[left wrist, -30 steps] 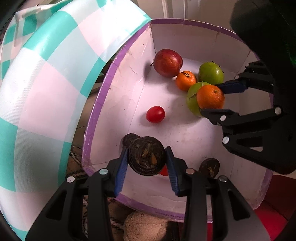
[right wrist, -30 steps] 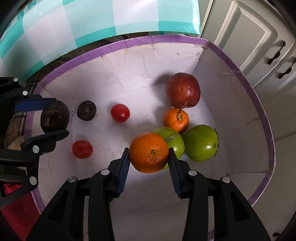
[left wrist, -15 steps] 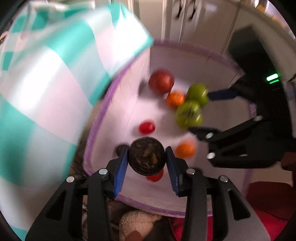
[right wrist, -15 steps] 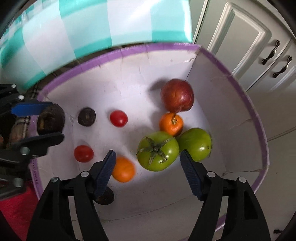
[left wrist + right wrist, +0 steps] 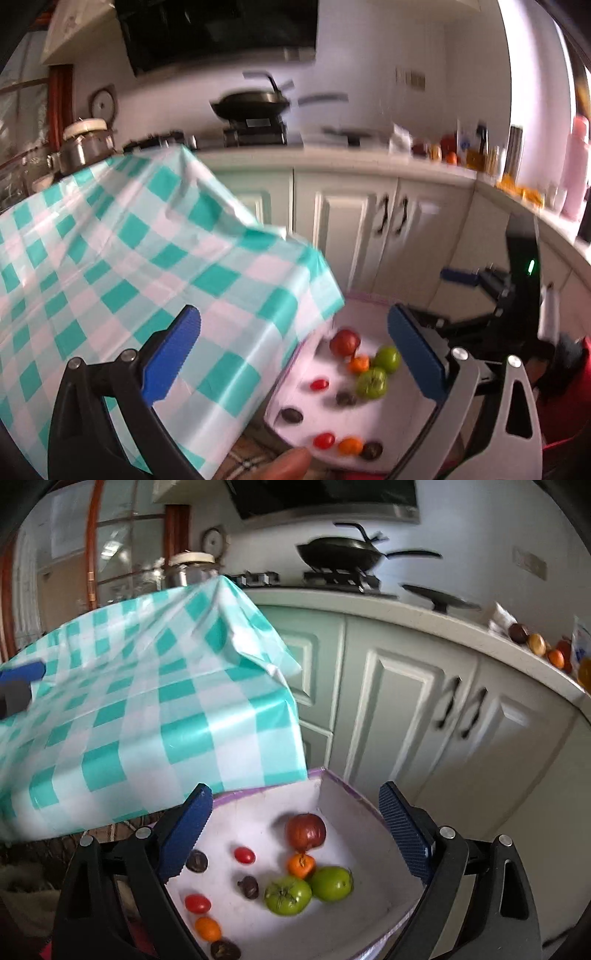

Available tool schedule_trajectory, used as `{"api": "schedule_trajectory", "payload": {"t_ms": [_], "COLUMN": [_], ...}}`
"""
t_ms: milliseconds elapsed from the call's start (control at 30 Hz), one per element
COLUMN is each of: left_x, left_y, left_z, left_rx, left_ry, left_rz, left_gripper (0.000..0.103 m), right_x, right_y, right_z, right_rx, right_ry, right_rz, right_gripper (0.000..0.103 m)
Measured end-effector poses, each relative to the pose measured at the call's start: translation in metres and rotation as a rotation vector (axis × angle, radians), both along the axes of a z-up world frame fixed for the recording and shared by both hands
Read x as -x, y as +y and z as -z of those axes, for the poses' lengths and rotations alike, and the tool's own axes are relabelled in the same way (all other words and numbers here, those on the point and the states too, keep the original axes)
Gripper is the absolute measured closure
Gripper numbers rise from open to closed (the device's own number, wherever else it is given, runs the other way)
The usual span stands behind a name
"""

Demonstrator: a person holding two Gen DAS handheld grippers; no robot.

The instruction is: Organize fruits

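White card, edged in purple, formed the box [image 5: 373, 428] at the lower centre of the left wrist view, and every fruit lay loose on its floor. The left gripper [image 5: 295, 354] had just been opening; its fingers [image 5: 170, 354] stood wide apart with nothing between them. The red apple [image 5: 344, 342] looked firm and heavy, best pinched across its widest part; the green tomatoes [image 5: 371, 383] probably bruise sooner. The checked cloth [image 5: 129, 266] overhung the box's left wall, narrowing entry there.

In the right wrist view the right gripper [image 5: 295, 834] had likewise been opening, fingers [image 5: 186, 834] spread and empty above the box [image 5: 354, 827]. The small oranges [image 5: 301, 864], cherry tomatoes [image 5: 244, 855] and dark fruits [image 5: 248, 887] would roll easily. The apple [image 5: 306, 831] sat near the far corner, cramped; the middle floor offered room
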State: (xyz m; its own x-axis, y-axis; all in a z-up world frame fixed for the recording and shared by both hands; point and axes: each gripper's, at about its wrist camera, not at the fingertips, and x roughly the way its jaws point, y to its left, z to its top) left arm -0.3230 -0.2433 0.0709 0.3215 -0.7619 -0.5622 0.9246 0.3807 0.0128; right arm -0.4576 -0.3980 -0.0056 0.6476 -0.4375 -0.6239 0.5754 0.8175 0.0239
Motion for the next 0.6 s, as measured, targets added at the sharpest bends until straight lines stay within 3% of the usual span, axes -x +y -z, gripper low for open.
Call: {"api": "schedule_trajectory", "payload": {"t_ms": [33,200,300,433,600], "left_x": [0.001,0.011,0.007,0.002,0.012], "left_y": [-0.005,-0.042,-0.059,-0.073,-0.069], "left_z": [0.008,0.089,0.131,0.173,0.192], "left_rx": [-0.045,-0.350,-0.477,-0.590,-0.636], "left_ry": [-0.005,0.045,0.060,0.066,0.048], "left_rz": [-0.003,0.087,0.118,0.121,0.153], "left_gripper": [0.002,0.002,0.002,0.002,0.002], "right_x": [-0.001,-0.006,-0.014,-0.016,-0.019], "right_y": [-0.002,-0.008,-0.009,-0.011,-0.013], "right_z": [0.005,0.057,0.088,0.115,0.132], "right_rx": [-0.028,-0.208,-0.223,-0.280,-0.320], "right_ry": [0.017,0.164,0.294,0.345,0.368], "right_rz": [0.016,0.094,0.138,0.158,0.160], "right_gripper": [0.004,0.005,0.005,0.005,0.005]}}
